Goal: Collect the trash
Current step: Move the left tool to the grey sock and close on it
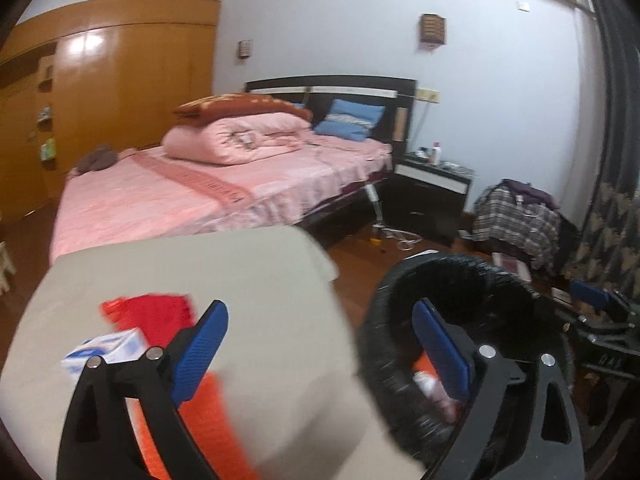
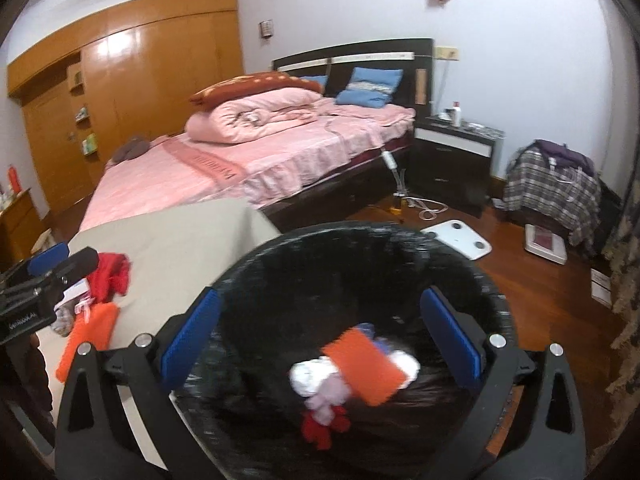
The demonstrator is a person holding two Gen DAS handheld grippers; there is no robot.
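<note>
Count by kind: one black-lined trash bin (image 2: 248, 280), one beige-covered table (image 2: 180, 236), one bed (image 2: 168, 176), one nightstand (image 2: 452, 152). On table: one red crumpled item (image 1: 156, 312), one white-and-blue box (image 1: 108, 350), one orange flat piece (image 2: 90, 336). Two blue pillows (image 2: 370, 86) on the bed, one white floor scale (image 2: 460, 238).

Home bedroom: pink-sheeted bed (image 2: 256, 160), wooden wardrobe (image 2: 140, 80), nightstand (image 2: 452, 152).

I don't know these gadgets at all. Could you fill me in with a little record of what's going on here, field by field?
Place: bedroom with a pink bed
Bin: black-lined trash bin beside a grey covered table
In the bin: orange card, white wads, red scrap
Left on the table: red cloth, white and blue box, orange piece
Right gripper: open, empty, over the bin
Left gripper: open, empty
</note>
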